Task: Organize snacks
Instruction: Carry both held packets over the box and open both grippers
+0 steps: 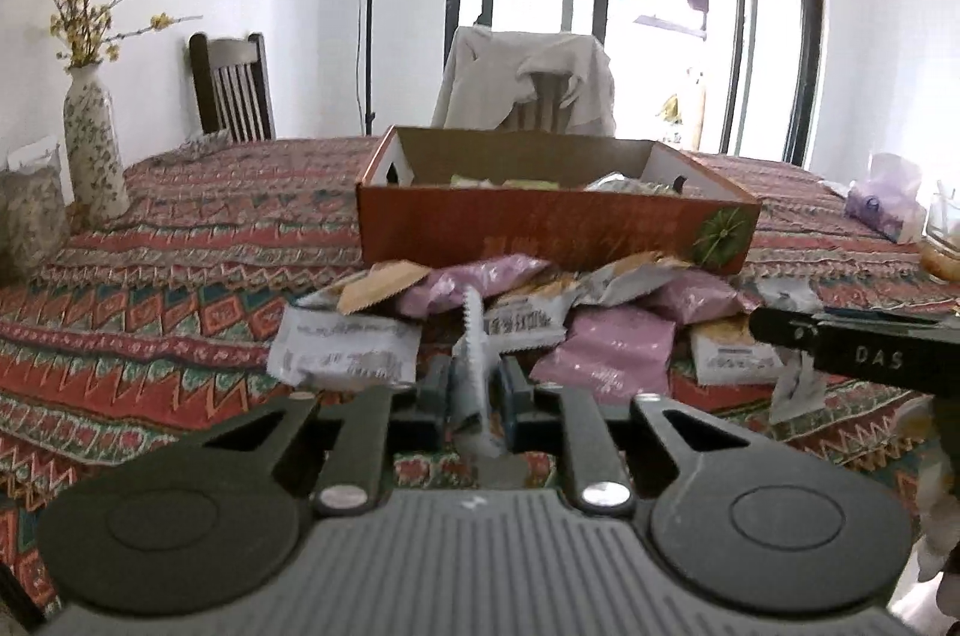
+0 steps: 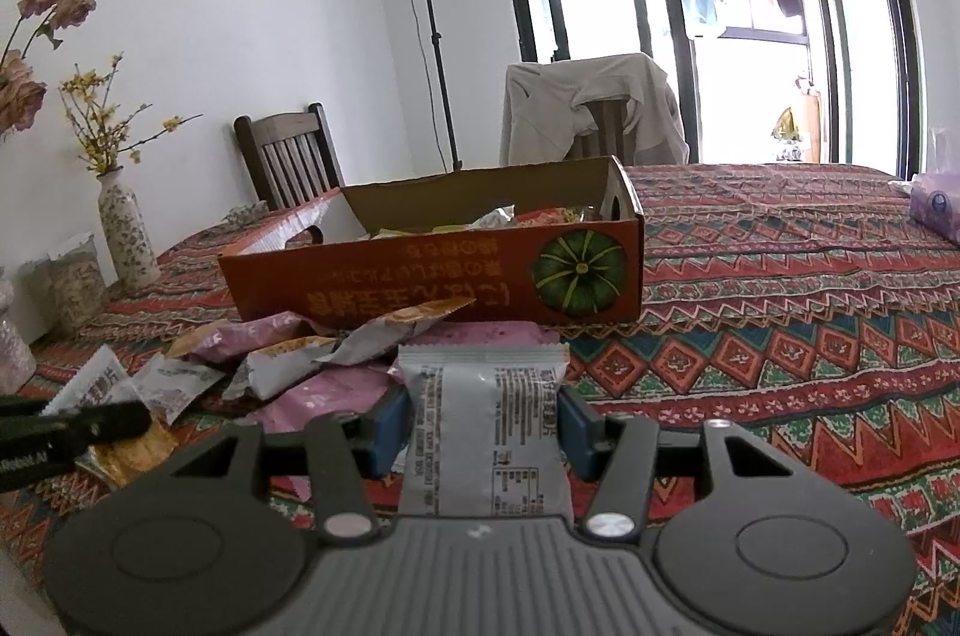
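Two packets [image 1: 474, 366] [image 2: 483, 420] (lengthwise, boxward)

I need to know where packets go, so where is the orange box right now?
In both views the orange box sits on the patterned tablecloth, straight ahead, just behind the snack pile.

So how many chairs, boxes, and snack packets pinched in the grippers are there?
Chairs: 2, wooden chair, cloth-draped chair
Boxes: 1, orange box
Pinched packets: 2, edge-on packet, grey packet
Total: 5
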The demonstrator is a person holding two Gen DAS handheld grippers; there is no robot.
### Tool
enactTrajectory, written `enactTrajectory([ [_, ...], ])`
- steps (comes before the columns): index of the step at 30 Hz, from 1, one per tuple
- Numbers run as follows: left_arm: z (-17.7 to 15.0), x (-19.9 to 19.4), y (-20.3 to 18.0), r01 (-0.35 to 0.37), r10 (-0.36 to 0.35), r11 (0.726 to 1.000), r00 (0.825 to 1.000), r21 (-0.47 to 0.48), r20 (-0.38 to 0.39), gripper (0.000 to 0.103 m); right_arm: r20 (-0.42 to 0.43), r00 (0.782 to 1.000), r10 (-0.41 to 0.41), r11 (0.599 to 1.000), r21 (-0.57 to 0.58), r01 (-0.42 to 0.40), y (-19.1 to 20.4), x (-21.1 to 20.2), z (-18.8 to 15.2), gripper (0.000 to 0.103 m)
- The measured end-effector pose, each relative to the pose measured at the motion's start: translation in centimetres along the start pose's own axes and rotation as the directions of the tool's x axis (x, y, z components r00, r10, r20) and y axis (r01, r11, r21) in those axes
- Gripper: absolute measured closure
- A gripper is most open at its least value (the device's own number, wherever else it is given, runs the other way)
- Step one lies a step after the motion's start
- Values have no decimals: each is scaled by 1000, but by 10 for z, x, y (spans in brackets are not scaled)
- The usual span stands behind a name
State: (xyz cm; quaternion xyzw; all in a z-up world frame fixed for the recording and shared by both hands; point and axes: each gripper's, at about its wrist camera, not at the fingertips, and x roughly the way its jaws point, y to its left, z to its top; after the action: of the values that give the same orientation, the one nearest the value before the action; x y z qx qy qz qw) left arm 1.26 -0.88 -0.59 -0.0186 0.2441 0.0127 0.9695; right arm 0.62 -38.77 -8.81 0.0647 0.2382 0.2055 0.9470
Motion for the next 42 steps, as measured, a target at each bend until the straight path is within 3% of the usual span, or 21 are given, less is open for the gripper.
enactTrajectory([
  [12,14,-3,-1,25,-25,1000,998,1,49,89,24,1000,0,1000,-11,0,2,-2,6,50],
  [22,54,3,-5,43,-44,999,987,13,152,89,110,994,-6,999,-52,12,6,1,36,50],
  [32,101,39,-14,76,-76,997,974,6,212,89,194,981,-27,995,-84,45,3,31,91,51],
  [42,143,96,-20,77,-69,997,975,-32,212,89,191,981,-34,998,-48,44,-4,87,143,51],
])
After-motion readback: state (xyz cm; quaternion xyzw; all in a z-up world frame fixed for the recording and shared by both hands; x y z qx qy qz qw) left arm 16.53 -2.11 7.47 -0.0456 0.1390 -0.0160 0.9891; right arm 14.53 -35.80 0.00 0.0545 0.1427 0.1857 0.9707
